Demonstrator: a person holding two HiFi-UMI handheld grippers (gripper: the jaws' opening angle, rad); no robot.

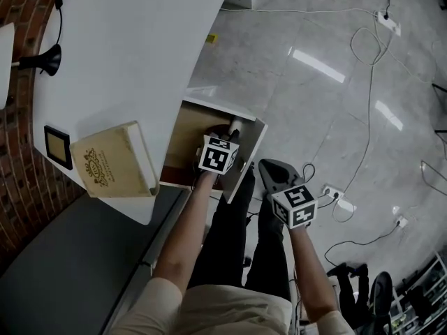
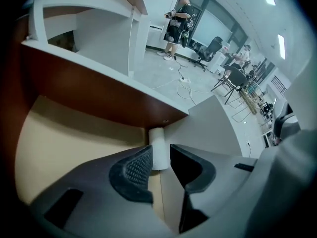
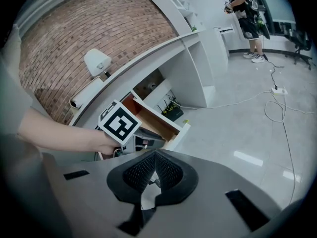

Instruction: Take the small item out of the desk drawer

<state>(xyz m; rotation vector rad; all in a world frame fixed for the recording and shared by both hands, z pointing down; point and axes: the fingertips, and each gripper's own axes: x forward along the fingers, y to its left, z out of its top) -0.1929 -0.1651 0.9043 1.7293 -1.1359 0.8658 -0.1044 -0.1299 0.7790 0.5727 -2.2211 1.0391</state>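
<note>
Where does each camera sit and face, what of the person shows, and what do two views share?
Left gripper view: on the left gripper, looking along parted jaws into the drawer at a white roll; no body shows.
Right gripper view: on the right gripper, jaws together, facing desk and brick wall; left forearm shows.
Head view: on the head, steeply down at desk, drawer, floor; forearms and legs show.
Shared: head and right gripper views both show the left gripper at the drawer.
</note>
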